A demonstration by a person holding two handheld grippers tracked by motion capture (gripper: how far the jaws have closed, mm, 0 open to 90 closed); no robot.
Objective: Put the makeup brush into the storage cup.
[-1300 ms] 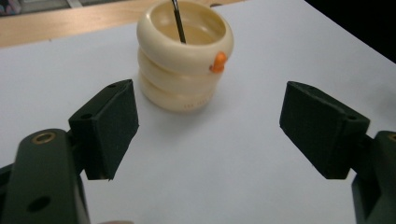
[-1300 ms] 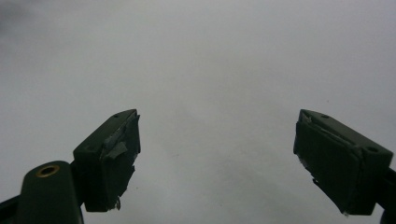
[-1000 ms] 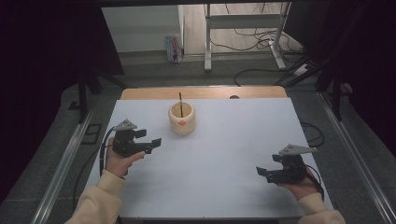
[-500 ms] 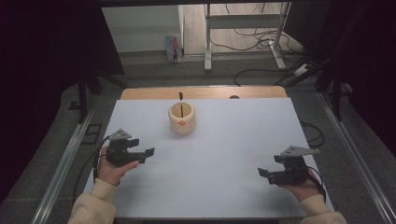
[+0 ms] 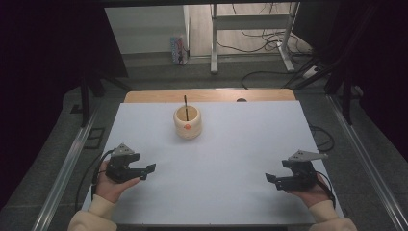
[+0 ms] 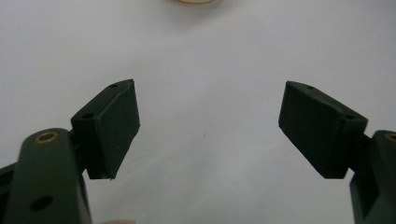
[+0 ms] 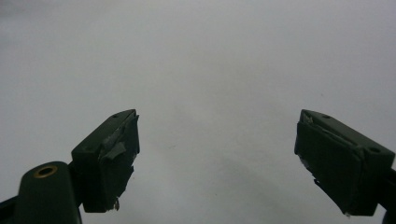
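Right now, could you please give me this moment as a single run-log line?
left gripper: open, empty | right gripper: open, empty | cream round wooden pot holding thin black stick: upright, far centre of white table, untouched

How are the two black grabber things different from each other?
The left gripper sits at the table's left side, pointing right; the right gripper sits at the right side, pointing left. The left gripper's pads look smooth; the right gripper's pads look torn and worn. Both are black, open and holding nothing.
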